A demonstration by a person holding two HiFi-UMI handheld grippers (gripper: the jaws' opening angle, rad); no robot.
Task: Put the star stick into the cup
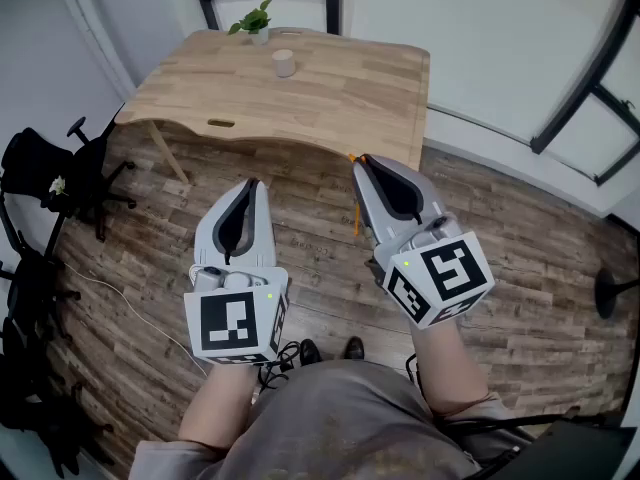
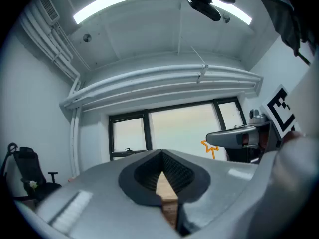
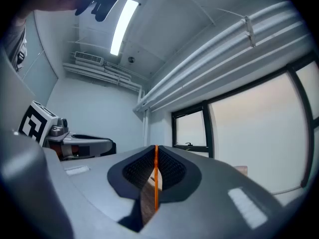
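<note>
My right gripper (image 1: 362, 162) is shut on the thin orange star stick (image 1: 356, 213), held over the wooden floor just in front of the table. In the right gripper view the stick (image 3: 156, 178) runs straight up between the closed pads. Its star end (image 2: 210, 147) shows in the left gripper view, beside the right gripper (image 2: 234, 137). A small pale cup (image 1: 284, 63) stands upright at the back middle of the wooden table (image 1: 340, 98), well ahead of both grippers. My left gripper (image 1: 252, 184) is shut and holds nothing, level with the right one and to its left.
A small potted plant (image 1: 255, 20) stands just behind the cup at the table's far edge. Black office chairs (image 1: 50, 178) crowd the left side, and a white cable (image 1: 120, 298) lies on the floor. A black stand base (image 1: 610, 293) sits at the right.
</note>
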